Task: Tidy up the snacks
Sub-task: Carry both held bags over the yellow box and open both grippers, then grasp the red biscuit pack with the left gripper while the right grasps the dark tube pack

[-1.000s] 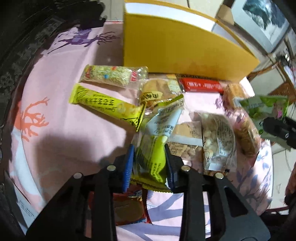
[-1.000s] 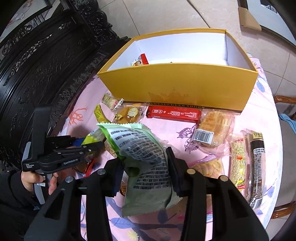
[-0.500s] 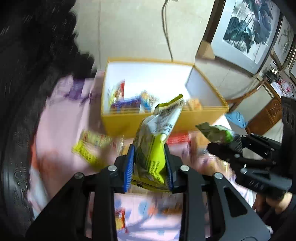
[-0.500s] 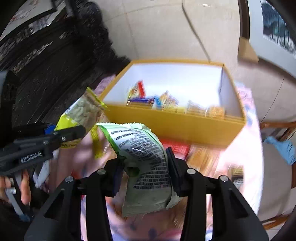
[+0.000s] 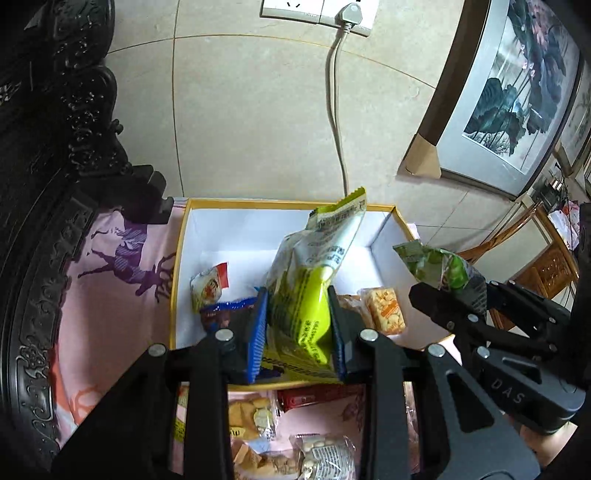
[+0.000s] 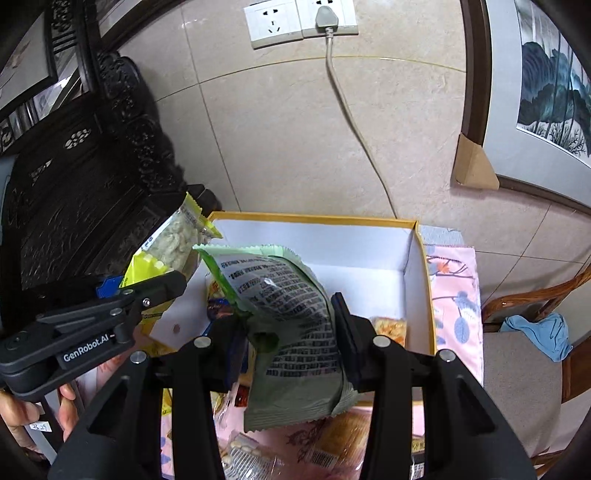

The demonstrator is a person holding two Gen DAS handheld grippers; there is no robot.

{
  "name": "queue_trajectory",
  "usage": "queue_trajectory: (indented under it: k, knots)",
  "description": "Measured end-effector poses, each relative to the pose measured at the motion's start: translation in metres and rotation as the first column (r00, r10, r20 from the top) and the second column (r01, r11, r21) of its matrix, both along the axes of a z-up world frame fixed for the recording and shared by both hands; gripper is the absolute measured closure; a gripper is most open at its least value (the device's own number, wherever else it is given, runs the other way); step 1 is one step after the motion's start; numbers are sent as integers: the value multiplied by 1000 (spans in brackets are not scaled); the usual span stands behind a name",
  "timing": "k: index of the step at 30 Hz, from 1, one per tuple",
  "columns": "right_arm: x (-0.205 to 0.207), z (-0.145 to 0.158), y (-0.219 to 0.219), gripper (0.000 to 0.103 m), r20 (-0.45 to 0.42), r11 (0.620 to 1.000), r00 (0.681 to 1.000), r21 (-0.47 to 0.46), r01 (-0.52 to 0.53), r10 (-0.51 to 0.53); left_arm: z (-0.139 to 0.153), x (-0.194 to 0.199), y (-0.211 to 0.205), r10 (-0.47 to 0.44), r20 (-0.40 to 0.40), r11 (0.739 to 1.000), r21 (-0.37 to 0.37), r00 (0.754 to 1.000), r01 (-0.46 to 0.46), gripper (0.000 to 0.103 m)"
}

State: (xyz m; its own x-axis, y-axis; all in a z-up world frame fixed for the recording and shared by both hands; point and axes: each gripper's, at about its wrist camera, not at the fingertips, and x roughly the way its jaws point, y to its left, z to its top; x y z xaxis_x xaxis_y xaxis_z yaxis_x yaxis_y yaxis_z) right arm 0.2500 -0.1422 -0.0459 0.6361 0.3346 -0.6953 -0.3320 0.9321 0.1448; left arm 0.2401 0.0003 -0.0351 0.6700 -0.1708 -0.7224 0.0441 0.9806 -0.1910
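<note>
Two grippers, one packet each. The left gripper (image 5: 297, 325) is clamped on a yellow-green snack packet (image 5: 310, 291), held upright over the near wall of the yellow box (image 5: 177, 266); the right gripper (image 6: 288, 332), just to its right, pinches a green packet (image 6: 288, 314) above the same box. One box, white inside; beyond the left gripper's tips I count about four small packets on its floor, though the grippers hide part of it. Below the grippers, several more snacks lie on the worktop, which wears a pink cloth (image 5: 110, 295) printed with deer. Behind the box: a beige tiled wall, one white socket strip (image 6: 299, 22) with a plugged cord, a framed painting (image 5: 517, 92) right, dark carved furniture (image 5: 55, 147) left
</note>
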Motion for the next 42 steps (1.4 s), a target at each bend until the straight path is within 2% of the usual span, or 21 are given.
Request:
queue_trajectory:
  k: [2, 4, 5, 6, 7, 8, 9, 10, 17, 21, 23, 27, 28, 29, 32, 37, 38, 40, 42]
  knots:
    - [7, -1, 0, 57, -1, 1000, 1000, 0, 6, -6, 0, 7, -1, -10, -4, 1000, 6, 1000, 10, 72]
    - [13, 0, 0, 46, 1, 1000, 1000, 3, 14, -14, -1, 13, -4, -21, -19, 999, 26, 1000, 21, 64]
    - [18, 1, 0, 30, -1, 1000, 1000, 3, 15, -15, 0, 16, -5, -9, -28, 998, 55, 1000, 10, 42]
    - [21, 2, -1, 26, 7, 999, 999, -13, 32, -32, 0, 17, -5, 19, -27, 996, 87, 999, -17, 23]
    - [21, 5, -4, 24, 20, 999, 999, -19, 47, -47, 1, 17, -1, 41, -12, 994, 105, 999, -40, 16]
    - [21, 7, -9, 19, 29, 999, 998, -12, 51, -51, 2, 16, 4, 38, 3, 995, 91, 999, -38, 7]
    - [21, 9, -14, 14, 35, 998, 998, -13, 58, -58, 3, 14, 8, 42, 10, 996, 77, 999, -43, 6]
    - [21, 10, -18, 13, 41, 998, 997, -22, 67, -66, 3, 13, 12, 51, 9, 996, 75, 999, -52, 6]
    - [0, -1, -60, 13, -6, 995, 997, -67, 74, -74, 0, -14, 35, 84, 10, 995, 60, 996, -85, 6]
    - [-30, -37, -96, 13, -128, 991, 986, -100, 92, -104, -20, -45, 45, 97, -23, 993, 75, 995, -95, 4]
    - [-49, -59, -112, 13, -171, 986, 976, -129, 110, -131, -41, -62, 49, 96, -74, 992, 86, 993, -89, 4]
    - [-84, -112, -141, 13, -279, 971, 937, -176, 164, -209, -84, -104, 57, 92, -198, 995, 53, 976, -84, 4]
    - [-90, -123, -143, 16, -297, 971, 931, -170, 168, -213, -90, -112, 58, 90, -218, 996, 48, 972, -82, 4]
    - [-96, -132, -144, 23, -303, 970, 928, -174, 168, -215, -97, -123, 59, 86, -239, 996, 46, 967, -77, 4]
    - [-102, -155, -144, 33, -285, 958, 927, -216, 187, -245, -108, -150, 60, 79, -277, 996, 70, 958, -62, 4]
    - [-97, -191, -141, 38, -348, 958, 905, -232, 171, -246, -112, -182, 75, 115, -299, 991, 94, 947, -91, 4]
    - [-99, -192, -143, 39, -327, 958, 911, -220, 185, -251, -111, -186, 79, 125, -303, 990, 95, 945, -101, 4]
    - [-102, -190, -139, 52, -289, 949, 922, -254, 185, -257, -110, -193, 85, 147, -311, 987, 103, 939, -121, 4]
    - [-106, -187, -137, 62, -288, 953, 923, -238, 189, -255, -111, -199, 90, 156, -320, 986, 103, 934, -130, 4]
